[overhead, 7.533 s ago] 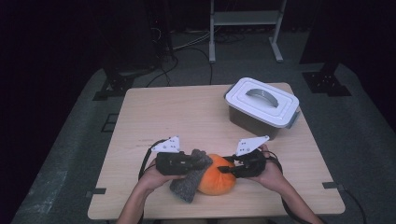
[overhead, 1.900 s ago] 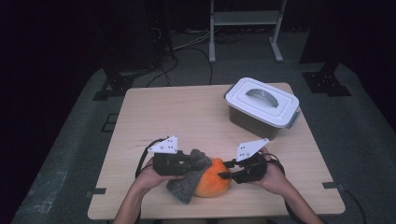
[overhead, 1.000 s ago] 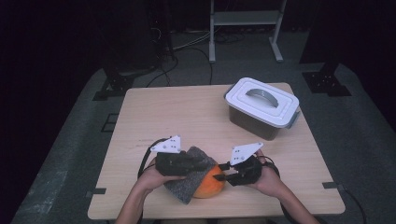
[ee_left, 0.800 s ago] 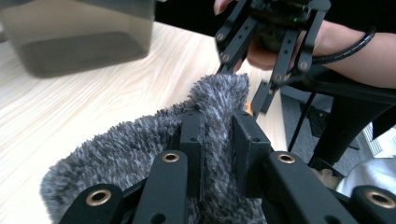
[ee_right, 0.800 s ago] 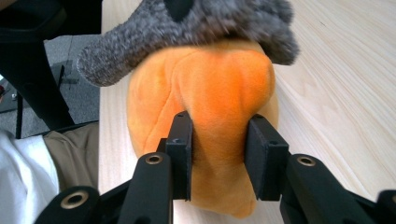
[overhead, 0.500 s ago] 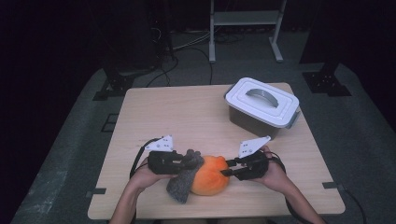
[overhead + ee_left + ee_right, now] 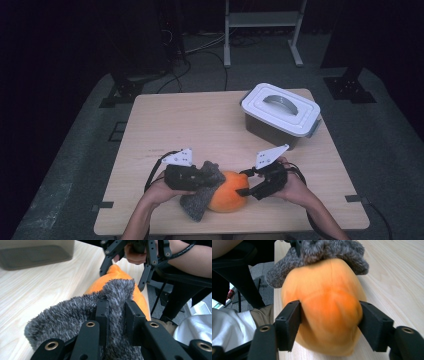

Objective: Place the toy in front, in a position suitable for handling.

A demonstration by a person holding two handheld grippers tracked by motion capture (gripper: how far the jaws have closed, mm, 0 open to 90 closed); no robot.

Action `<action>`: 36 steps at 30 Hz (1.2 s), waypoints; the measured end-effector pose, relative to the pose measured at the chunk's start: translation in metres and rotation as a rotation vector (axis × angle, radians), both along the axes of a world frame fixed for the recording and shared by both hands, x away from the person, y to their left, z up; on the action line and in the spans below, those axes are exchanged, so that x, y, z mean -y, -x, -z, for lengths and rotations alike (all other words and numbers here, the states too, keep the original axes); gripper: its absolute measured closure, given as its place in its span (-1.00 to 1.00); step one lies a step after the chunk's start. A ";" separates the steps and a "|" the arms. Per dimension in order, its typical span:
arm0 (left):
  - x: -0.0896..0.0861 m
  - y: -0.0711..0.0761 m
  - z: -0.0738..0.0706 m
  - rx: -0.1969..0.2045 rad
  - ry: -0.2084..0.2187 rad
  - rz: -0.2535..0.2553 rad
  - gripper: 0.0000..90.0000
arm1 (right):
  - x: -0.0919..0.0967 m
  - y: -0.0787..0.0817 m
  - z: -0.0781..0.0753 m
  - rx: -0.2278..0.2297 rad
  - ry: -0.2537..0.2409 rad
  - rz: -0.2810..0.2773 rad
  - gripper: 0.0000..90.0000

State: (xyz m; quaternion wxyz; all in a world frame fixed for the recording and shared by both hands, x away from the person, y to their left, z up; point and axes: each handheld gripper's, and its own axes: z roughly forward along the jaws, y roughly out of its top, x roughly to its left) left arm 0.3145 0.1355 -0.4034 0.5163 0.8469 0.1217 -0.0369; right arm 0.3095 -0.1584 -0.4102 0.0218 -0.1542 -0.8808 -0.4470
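Observation:
An orange plush ball (image 7: 227,196) lies near the table's front edge, partly under a grey fuzzy cover (image 7: 199,201). My left gripper (image 7: 212,177) is shut on a fold of that grey cover (image 7: 62,315), which bunches between its jaws over the orange ball (image 7: 140,296). My right gripper (image 7: 242,186) faces it from the right. Its jaws have just been opening and now stand wide on either side of the orange ball (image 7: 327,290), with the pads (image 7: 292,320) at its sides. The grey cover (image 7: 329,250) caps the ball's far end. The right gripper (image 7: 125,262) also shows beyond the ball.
A dark bin with a white handled lid (image 7: 280,112) stands at the back right of the wooden table (image 7: 200,125). Both forearms come in over the front edge. Black stands and cables sit on the floor beyond the table.
The grey cover has slid left off the ball, so more orange shows. The right gripper's jaws stand wider than before.

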 end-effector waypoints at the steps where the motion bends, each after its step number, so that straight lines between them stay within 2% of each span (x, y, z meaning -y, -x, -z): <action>1: 0.001 0.001 0.000 -0.003 0.001 0.009 0.66 | -0.002 0.001 0.001 -0.002 0.001 -0.001 -0.29; 2: 0.003 0.002 0.001 -0.007 0.003 0.020 0.66 | -0.003 0.001 0.002 -0.006 0.000 -0.003 -0.28; 5: 0.004 0.002 0.000 0.001 0.000 0.021 0.66 | -0.007 0.004 0.004 0.004 0.018 -0.008 -0.03; 8: 0.002 0.001 -0.003 0.013 0.017 -0.004 0.66 | -0.005 0.007 0.000 0.070 0.014 0.019 0.21; 12: 0.001 0.000 -0.005 0.028 0.048 -0.045 0.66 | -0.007 0.008 -0.003 0.138 -0.013 0.060 0.27; 14: 0.001 0.000 -0.006 0.039 0.049 -0.059 0.66 | -0.009 0.009 -0.004 0.177 -0.006 0.075 0.27; 16: 0.000 -0.001 -0.006 0.037 0.051 -0.066 0.66 | -0.010 0.008 -0.004 0.181 -0.007 0.072 0.27; 20: -0.002 -0.002 -0.007 0.049 0.052 -0.099 0.66 | -0.008 0.009 -0.002 0.186 0.007 0.024 0.27; 22: -0.003 -0.003 -0.007 0.051 0.040 -0.117 0.66 | -0.008 0.011 -0.002 0.185 0.013 0.000 0.27; 24: -0.002 -0.003 -0.004 0.040 0.036 -0.111 0.65 | -0.008 0.012 -0.001 0.179 0.016 -0.014 0.23; 27: 0.000 -0.003 -0.001 0.019 0.031 -0.093 0.66 | -0.006 0.008 -0.001 0.115 0.014 -0.017 0.01; 28: 0.001 -0.003 -0.001 0.016 0.029 -0.084 0.66 | -0.005 0.006 -0.002 0.079 0.012 -0.009 -0.08; 30: 0.003 -0.002 0.001 -0.001 0.028 -0.058 0.66 | -0.003 0.004 -0.002 0.042 -0.007 0.002 -0.19; 33: 0.009 0.001 0.004 -0.042 0.030 0.009 0.66 | -0.006 0.003 0.000 0.019 0.009 -0.008 -0.28; 36: 0.010 0.001 0.005 -0.059 0.036 0.026 0.66 | -0.008 0.004 0.005 0.018 0.025 -0.021 -0.22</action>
